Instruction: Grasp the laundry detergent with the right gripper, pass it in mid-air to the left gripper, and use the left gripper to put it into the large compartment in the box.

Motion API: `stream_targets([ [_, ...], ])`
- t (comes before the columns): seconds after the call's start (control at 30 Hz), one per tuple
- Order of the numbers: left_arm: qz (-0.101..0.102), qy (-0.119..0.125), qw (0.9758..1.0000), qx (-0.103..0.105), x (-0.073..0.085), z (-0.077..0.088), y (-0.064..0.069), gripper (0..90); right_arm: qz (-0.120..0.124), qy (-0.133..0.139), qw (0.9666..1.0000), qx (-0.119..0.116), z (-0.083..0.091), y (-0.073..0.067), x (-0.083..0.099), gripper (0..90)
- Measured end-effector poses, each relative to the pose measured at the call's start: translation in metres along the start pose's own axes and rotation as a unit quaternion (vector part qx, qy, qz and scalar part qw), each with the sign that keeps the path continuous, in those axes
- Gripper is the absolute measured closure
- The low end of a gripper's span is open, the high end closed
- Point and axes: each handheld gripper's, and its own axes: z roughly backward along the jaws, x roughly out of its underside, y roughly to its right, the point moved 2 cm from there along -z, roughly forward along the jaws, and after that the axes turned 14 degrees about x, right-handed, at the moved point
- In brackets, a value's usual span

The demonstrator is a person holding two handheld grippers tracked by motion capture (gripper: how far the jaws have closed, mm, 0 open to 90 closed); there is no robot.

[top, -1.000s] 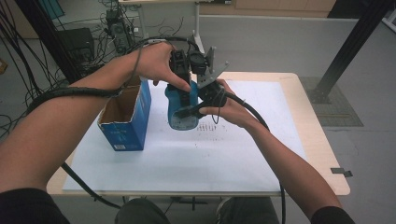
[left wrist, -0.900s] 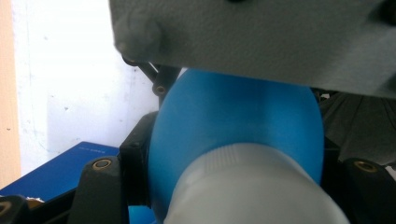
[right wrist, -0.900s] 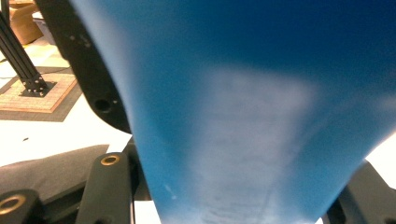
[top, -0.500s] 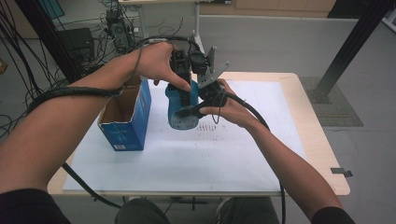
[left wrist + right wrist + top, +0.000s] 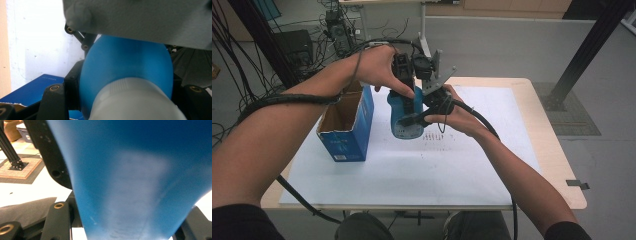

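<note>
Nothing has moved: both grippers still hold the blue bottle.

The left gripper (image 5: pixel 404 100) and right gripper (image 5: pixel 424 107) clench the smooth, round plastic blue bottle (image 5: pixel 404 117), upright, base toward six o'clock, at three o'clock of the cardboard box (image 5: pixel 349 127).

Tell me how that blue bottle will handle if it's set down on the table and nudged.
The blue bottle looks rounded and smooth, so it may slip or roll if laid down. It seems taller than wide, so it could tip. Both grippers' jaws clamp it without a visible dent, so it is probably fairly stiff.
</note>
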Motion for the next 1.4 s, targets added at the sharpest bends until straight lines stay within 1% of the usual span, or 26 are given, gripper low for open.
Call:
stream_targets([
  [0.27,-0.002,-0.003,1.0,-0.001,-0.0017,0.0002,0.0003,37.5,0.0,-0.001,1.0,-0.001,0.0007,0.0001,0.0003,42.1],
  [0.43,-0.003,-0.003,1.0,-0.001,-0.0027,0.0006,0.0005,37.5,0.002,-0.001,1.0,0.003,0.0017,0.0008,0.0004,41.9],
  [0.7,-0.005,-0.004,1.0,-0.002,-0.003,0.0006,0.0001,37.5,-0.002,-0.002,1.0,0.001,0.002,0.0008,0.0009,41.2],
  [0.8,-0.002,-0.003,1.0,-0.001,-0.0027,0.0011,0.0003,37.5,-0.002,-0.001,1.0,0.002,0.0022,0.001,0.0007,41.2],
  [0.93,-0.003,-0.004,1.0,0.0,-0.003,0.0011,0.0002,37.5,-0.007,-0.001,1.0,0.0,0.0021,0.0011,0.0009,40.8],
  [1.13,-0.001,-0.003,1.0,0.001,-0.0032,0.0004,-0.0002,37.5,-0.004,-0.002,1.0,0.003,0.0016,0.0008,0.001,39.6],
  [1.23,-0.001,-0.001,1.0,0.003,-0.0028,0.0017,0.0,37.5,-0.01,-0.001,1.0,0.001,0.0023,0.0012,0.001,39.3],
  [1.4,0.0,-0.002,1.0,0.002,-0.003,0.0024,0.0003,37.5,-0.01,0.0,0.9999,0.003,0.0026,0.0013,0.0004,38.6],
])
